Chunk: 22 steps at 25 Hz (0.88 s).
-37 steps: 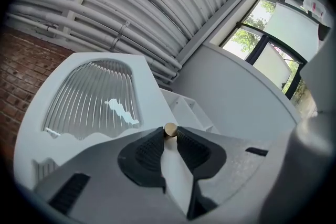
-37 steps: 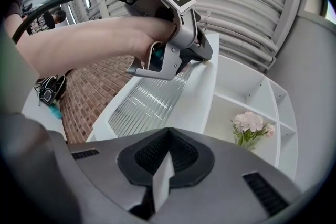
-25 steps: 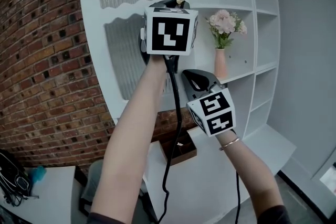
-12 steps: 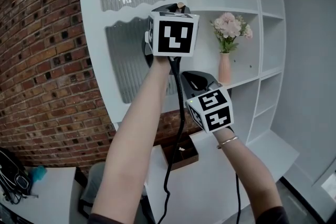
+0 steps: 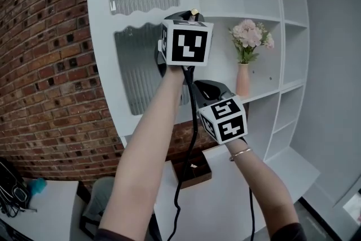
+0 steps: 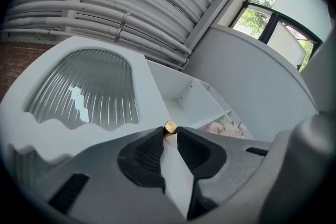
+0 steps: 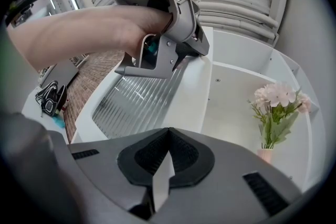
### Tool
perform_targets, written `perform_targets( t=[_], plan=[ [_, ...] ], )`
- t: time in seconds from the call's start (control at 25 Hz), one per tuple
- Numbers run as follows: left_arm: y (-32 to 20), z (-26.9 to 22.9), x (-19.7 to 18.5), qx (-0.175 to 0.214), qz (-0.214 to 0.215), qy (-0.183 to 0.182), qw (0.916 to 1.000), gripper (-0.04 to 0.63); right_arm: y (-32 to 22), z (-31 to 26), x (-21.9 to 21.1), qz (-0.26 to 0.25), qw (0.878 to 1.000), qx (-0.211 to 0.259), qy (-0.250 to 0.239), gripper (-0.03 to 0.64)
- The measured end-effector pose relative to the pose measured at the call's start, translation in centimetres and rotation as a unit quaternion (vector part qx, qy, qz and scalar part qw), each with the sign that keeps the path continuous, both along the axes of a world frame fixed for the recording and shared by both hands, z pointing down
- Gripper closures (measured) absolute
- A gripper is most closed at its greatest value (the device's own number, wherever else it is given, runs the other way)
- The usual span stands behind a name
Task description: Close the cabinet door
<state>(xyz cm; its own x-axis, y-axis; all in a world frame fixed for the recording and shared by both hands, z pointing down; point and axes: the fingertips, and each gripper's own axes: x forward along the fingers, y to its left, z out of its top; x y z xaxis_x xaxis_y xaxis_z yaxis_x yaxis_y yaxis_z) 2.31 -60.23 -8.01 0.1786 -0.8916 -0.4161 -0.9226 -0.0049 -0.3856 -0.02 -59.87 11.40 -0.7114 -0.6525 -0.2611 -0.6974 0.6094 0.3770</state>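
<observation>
The white cabinet door [image 5: 141, 48] with ribbed glass panes stands swung out in front of the shelf unit. Its small brass knob [image 5: 194, 11] sits at the door's right edge. My left gripper [image 5: 190, 15] is raised to it and shut on the knob [image 6: 170, 127], which shows between the pads in the left gripper view, with the door [image 6: 84, 92] behind. My right gripper [image 5: 211, 86] hangs lower and to the right, shut with nothing in it. In the right gripper view its tips [image 7: 168, 131] meet below the left gripper [image 7: 178, 39] and the door [image 7: 142, 102].
Open white shelves [image 5: 282, 36] fill the right side, with pink flowers in a vase [image 5: 245, 59] on one. A brick wall [image 5: 51, 65] is on the left. A dark wooden box [image 5: 194, 169] sits on the white counter below.
Both grippers have shifted slightly sideways together with the door's edge. The left gripper keeps its hold on the knob and the right stays shut.
</observation>
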Motion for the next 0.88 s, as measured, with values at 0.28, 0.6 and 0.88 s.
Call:
perform_targets(
  t=[0.28,0.6,0.88],
  plan=[
    [0.1,-0.2,0.2,-0.006,0.013,-0.003,0.9999,0.509,-0.1,-0.4,-0.2,-0.010,1.000,-0.019,-0.016,0.617],
    [0.7,1.6,-0.5,-0.013,-0.009,-0.036,0.9992,0.509,-0.3,-0.2,0.0,-0.011,0.996,-0.072,-0.053,0.617],
    [3.5,4.8,-1.0,-0.038,0.029,-0.015,0.9988,0.511,1.5,1.1,0.5,-0.002,0.996,-0.079,-0.047,0.617]
  ],
)
